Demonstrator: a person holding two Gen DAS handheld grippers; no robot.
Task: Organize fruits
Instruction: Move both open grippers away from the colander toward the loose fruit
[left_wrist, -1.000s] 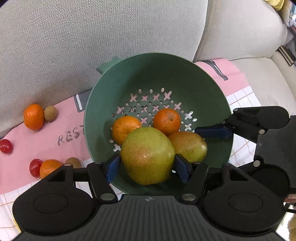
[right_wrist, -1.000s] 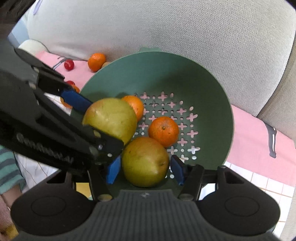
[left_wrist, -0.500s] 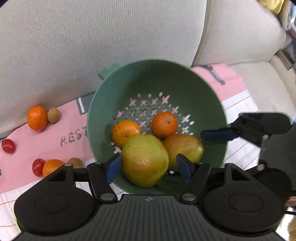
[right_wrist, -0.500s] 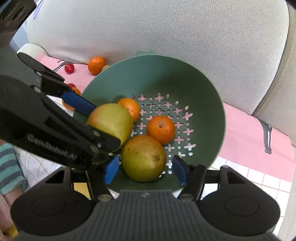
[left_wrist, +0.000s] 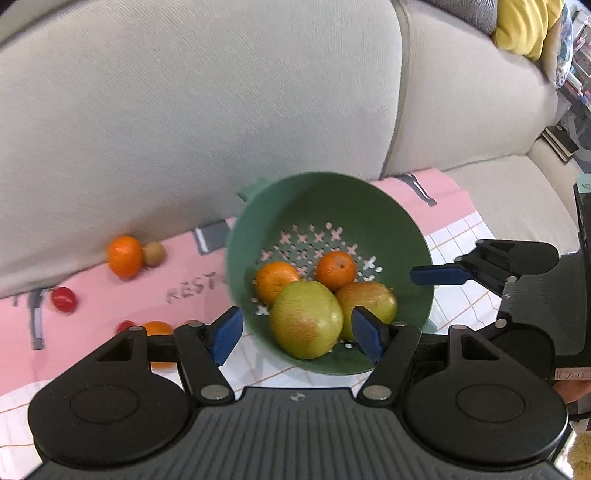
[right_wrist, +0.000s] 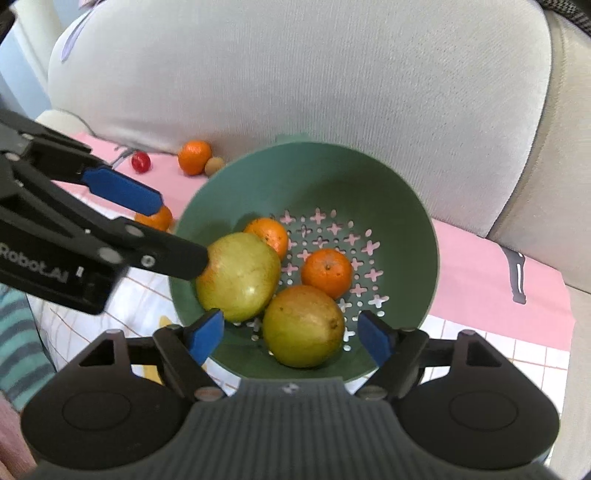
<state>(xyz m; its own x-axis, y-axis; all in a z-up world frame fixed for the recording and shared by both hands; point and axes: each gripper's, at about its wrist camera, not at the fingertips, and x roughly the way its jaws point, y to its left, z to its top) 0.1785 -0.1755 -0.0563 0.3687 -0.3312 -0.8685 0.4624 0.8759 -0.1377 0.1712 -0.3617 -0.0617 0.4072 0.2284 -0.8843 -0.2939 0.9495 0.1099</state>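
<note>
A green colander (left_wrist: 369, 206) (right_wrist: 388, 199) on the sofa holds two yellow-green pears (left_wrist: 304, 325) (right_wrist: 238, 277) and two oranges (left_wrist: 336, 269) (right_wrist: 327, 271). My left gripper (left_wrist: 297, 334) is open and raised above the near rim, over the left pear, its fingers clear of it. My right gripper (right_wrist: 290, 338) is open, with the second pear (right_wrist: 303, 325) lying in the colander between its fingers. On the pink cloth to the left lie an orange (left_wrist: 125, 256), a brown kiwi (left_wrist: 153, 253), cherry tomatoes (left_wrist: 64, 299) and another orange (left_wrist: 157, 328).
Grey sofa back cushions (left_wrist: 184, 110) rise right behind the colander. A pink and white checked cloth (left_wrist: 454, 221) covers the seat. The other gripper's arm (right_wrist: 74, 236) reaches in from the left in the right wrist view. A yellow item (left_wrist: 524, 26) lies far right.
My left gripper has opened, let go of the pear into the colander and pulled back and up. My right gripper has opened wider and drawn back too.
</note>
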